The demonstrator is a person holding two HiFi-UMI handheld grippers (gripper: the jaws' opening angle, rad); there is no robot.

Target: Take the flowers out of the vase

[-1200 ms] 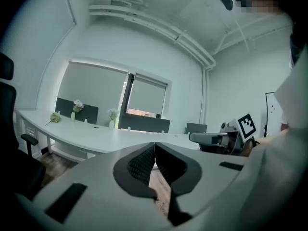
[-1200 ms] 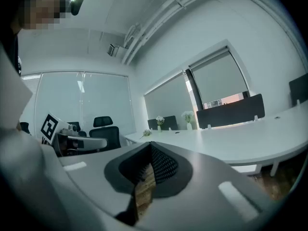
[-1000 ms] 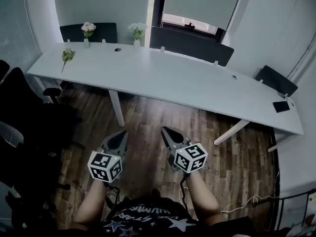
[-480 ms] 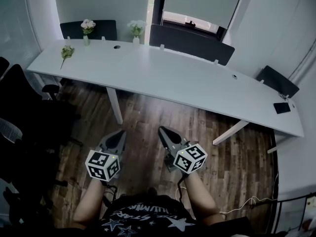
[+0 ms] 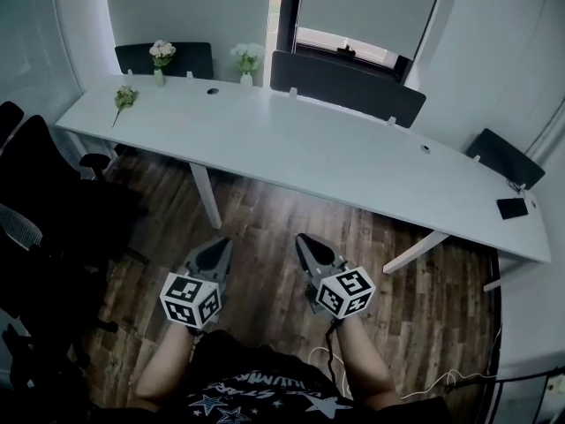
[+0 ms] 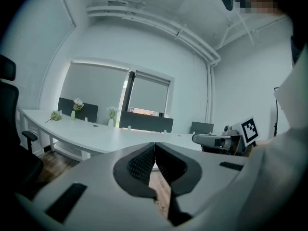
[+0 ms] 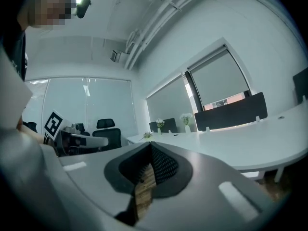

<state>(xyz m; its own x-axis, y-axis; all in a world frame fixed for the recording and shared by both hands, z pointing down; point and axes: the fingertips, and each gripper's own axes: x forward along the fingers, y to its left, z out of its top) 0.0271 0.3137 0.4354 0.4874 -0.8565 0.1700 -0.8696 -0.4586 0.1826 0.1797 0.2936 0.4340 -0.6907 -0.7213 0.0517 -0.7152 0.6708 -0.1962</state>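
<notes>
Left gripper (image 5: 214, 253), right gripper (image 5: 307, 247): jaws closed, empty, well apart from vases (image 5: 159, 79). Risk: a sideways pull on flowers (image 5: 161, 49) tips one.

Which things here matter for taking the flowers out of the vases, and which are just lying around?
Job: corner vase of flowers; second vase of flowers; loose flower on the table.
Lying about: black office chair; flat black object at the table's right end; dark divider panel.
</notes>
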